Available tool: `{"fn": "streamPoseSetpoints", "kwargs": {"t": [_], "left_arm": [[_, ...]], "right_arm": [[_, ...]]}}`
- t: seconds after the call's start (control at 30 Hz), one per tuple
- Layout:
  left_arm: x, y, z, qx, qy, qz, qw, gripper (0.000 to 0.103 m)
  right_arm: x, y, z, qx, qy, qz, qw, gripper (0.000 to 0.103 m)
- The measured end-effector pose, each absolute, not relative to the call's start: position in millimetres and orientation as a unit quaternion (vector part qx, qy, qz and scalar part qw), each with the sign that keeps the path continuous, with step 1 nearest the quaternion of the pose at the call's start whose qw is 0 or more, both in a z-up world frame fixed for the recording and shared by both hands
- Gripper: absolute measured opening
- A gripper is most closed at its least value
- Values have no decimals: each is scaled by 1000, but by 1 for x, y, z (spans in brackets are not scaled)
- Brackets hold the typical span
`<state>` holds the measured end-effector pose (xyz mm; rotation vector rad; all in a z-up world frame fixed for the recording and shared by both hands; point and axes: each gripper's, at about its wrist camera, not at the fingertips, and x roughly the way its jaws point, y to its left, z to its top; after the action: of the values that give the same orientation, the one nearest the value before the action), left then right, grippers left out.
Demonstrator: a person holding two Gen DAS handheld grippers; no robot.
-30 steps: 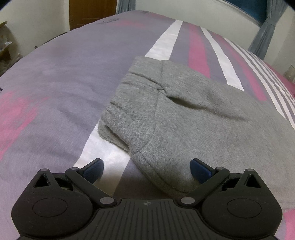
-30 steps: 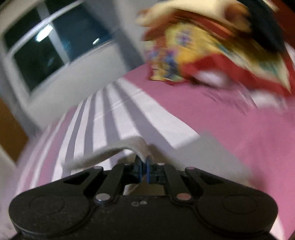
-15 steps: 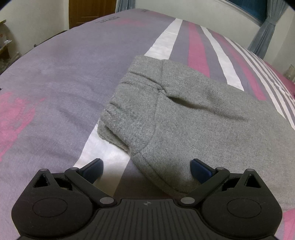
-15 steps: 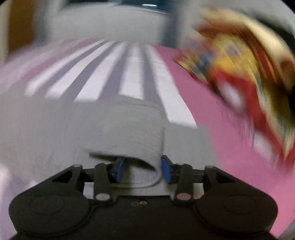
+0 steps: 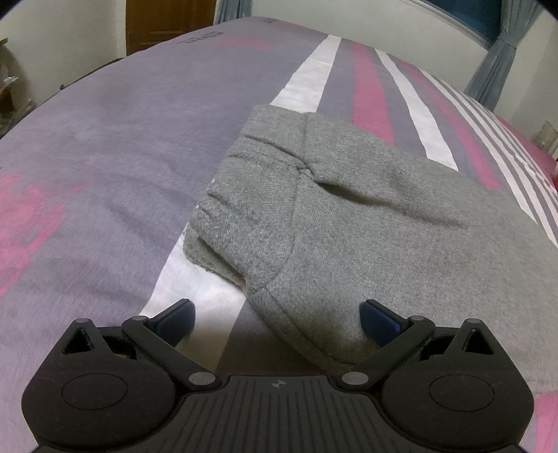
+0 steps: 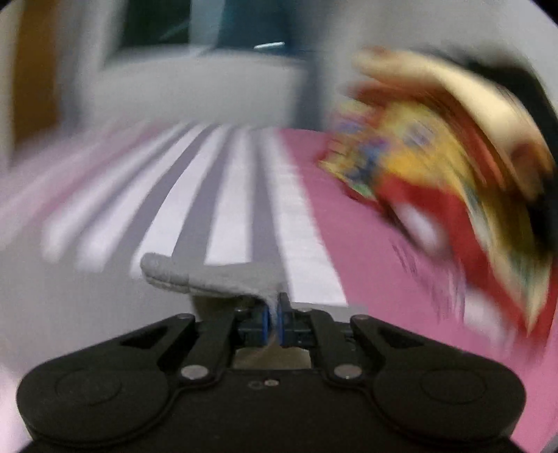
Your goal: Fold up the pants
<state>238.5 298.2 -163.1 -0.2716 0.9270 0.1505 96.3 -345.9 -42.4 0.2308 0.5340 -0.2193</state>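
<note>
On striped bedspread (image 5: 104, 146), right claw (image 6: 275, 313) just closed, pinching pants (image 5: 366, 216) edge.

A big bed cover (image 5: 139, 146) has purple, pink and white stripes, and a bright blanket (image 6: 436, 181) lies on it, near a brown door (image 5: 167, 24).
</note>
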Motion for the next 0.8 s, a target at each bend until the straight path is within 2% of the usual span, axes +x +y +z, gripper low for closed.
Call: {"fn": "streamPoseSetpoints", "kwargs": {"t": [0.1, 0.17, 0.23, 0.3, 0.43, 0.53, 0.57, 0.6, 0.67, 0.8], "left_arm": [[240, 298, -163, -131, 447, 73, 882, 101], [240, 298, -163, -130, 450, 72, 881, 101], [242, 298, -162, -129, 452, 71, 880, 101], [243, 299, -163, -130, 452, 71, 880, 101], [241, 301, -157, -133, 445, 77, 882, 101], [222, 314, -140, -158, 391, 95, 902, 100], [215, 321, -136, -176, 374, 99, 905, 95], [208, 331, -134, -205, 361, 104, 904, 77], [201, 347, -137, -259, 353, 96, 894, 62], [196, 359, -146, -325, 332, 70, 883, 62]], "right_arm": [[75, -404, -79, 341, 253, -111, 899, 5], [68, -425, -118, 430, 277, -134, 849, 5], [62, -435, -144, 470, 292, -138, 822, 3], [55, -438, -149, 489, 276, -130, 817, 7], [54, -435, -142, 466, 283, -131, 828, 12], [56, -438, -140, 456, 289, -128, 832, 15], [56, -437, -140, 454, 289, -128, 833, 15], [62, -443, -138, 452, 291, -128, 834, 16], [67, -444, -136, 445, 293, -130, 836, 16], [74, -442, -137, 439, 294, -135, 838, 18]]}}
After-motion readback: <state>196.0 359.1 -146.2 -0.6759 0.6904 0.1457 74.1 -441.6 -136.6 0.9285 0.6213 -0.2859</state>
